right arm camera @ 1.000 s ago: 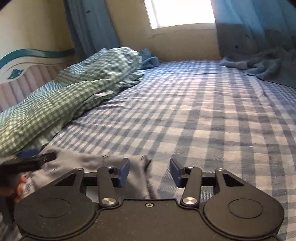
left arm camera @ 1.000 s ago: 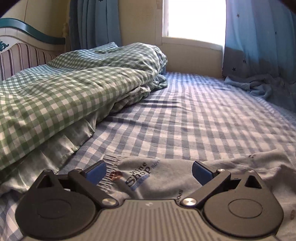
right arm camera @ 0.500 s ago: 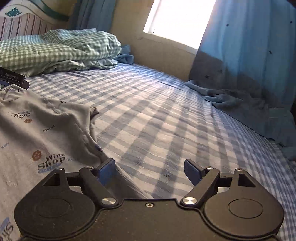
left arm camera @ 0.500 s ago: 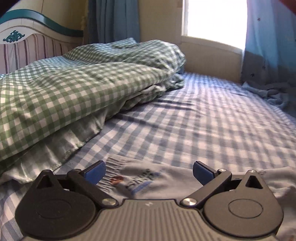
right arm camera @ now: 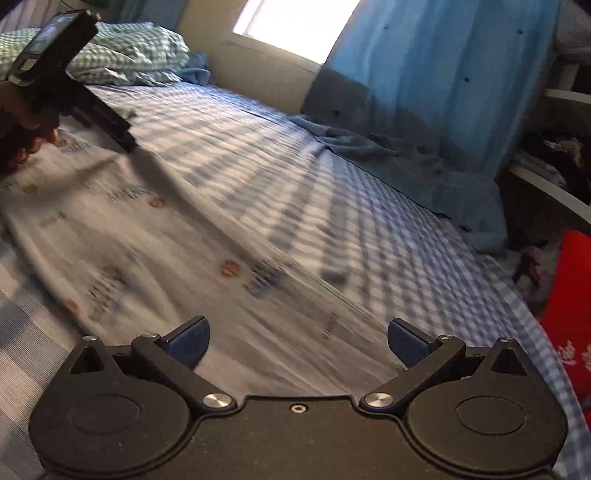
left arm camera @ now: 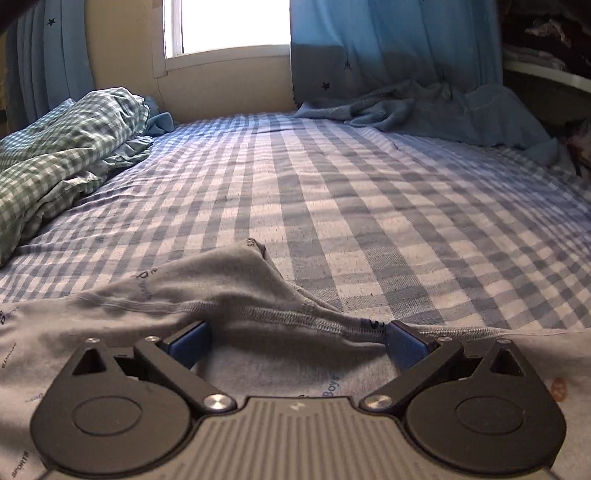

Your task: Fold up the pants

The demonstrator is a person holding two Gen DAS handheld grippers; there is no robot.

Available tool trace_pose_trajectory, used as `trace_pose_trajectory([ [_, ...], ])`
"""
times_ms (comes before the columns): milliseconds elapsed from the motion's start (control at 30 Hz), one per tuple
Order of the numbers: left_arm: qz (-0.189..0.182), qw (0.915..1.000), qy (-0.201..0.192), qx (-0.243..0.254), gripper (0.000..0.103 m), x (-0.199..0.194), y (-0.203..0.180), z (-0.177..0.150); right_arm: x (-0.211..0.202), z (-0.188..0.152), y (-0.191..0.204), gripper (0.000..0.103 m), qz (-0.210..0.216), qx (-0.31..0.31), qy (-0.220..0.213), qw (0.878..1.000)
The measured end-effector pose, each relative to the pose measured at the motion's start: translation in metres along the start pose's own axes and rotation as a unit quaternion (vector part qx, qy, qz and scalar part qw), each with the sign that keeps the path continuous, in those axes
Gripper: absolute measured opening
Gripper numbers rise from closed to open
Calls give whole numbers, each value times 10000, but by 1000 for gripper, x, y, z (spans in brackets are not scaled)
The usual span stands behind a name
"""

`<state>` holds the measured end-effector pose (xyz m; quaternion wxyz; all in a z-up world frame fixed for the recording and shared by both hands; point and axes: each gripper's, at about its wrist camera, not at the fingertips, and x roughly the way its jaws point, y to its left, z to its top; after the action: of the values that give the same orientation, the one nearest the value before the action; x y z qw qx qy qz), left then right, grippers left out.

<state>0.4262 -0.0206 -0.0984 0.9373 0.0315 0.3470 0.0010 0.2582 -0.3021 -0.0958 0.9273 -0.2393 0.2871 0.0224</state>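
Left wrist view had your left gripper (left arm camera: 297,341) low over the grey printed pants (left arm camera: 229,291), which lay spread on the blue checked bed sheet (left arm camera: 369,206). Its jaws stood wide apart, with a stitched seam of the pants running across the gap between the 2 blue pads (left arm camera: 190,341); neither pad pressed on the cloth. Just beyond the fingers the fabric rose in a loose ridge, with a folded corner tipping toward the window (left arm camera: 229,26). A green checked duvet (left arm camera: 62,147) sat bunched at the left, and a blue curtain (left arm camera: 388,44) trailed onto the far right of the bed

Right wrist view was tilted and smeared by motion. Your right gripper (right arm camera: 298,341) was opening its jaws, already spread very wide, with the pants (right arm camera: 166,236) lying flat beneath and between the fingers but not pinched. At the upper left you could see your left gripper (right arm camera: 110,127) angled down, its tips at the far end of the pants, your hand (right arm camera: 22,129) behind it. A red item (right arm camera: 569,295) showed off the right edge of the bed
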Motion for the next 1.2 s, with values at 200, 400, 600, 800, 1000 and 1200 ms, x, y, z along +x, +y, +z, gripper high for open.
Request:
trace_pose_trajectory([
  [200,529,9979,131,-358,103,-3,-19,18,-7,-63,-93,102,-1062,644,405,9914],
  [400,-509,9978,-243,-356,103,-48,-89,27,-56,-114,-157,102,-880,2080,14,9742],
  [600,-2331,9710,-119,521,103,-75,-214,19,-75,-139,-173,102,792,3483,-146,9339],
  [800,-3034,9451,236,1188,103,-83,-316,-5,-60,-142,-174,81,773,3941,173,9156],
  [1000,-2749,9465,457,1627,103,-71,-363,-19,-53,-151,-178,68,567,4711,23,8802],
  [1200,-2440,9518,617,1753,103,-56,-377,-18,-45,-156,-180,37,311,5323,-7,8460],
])
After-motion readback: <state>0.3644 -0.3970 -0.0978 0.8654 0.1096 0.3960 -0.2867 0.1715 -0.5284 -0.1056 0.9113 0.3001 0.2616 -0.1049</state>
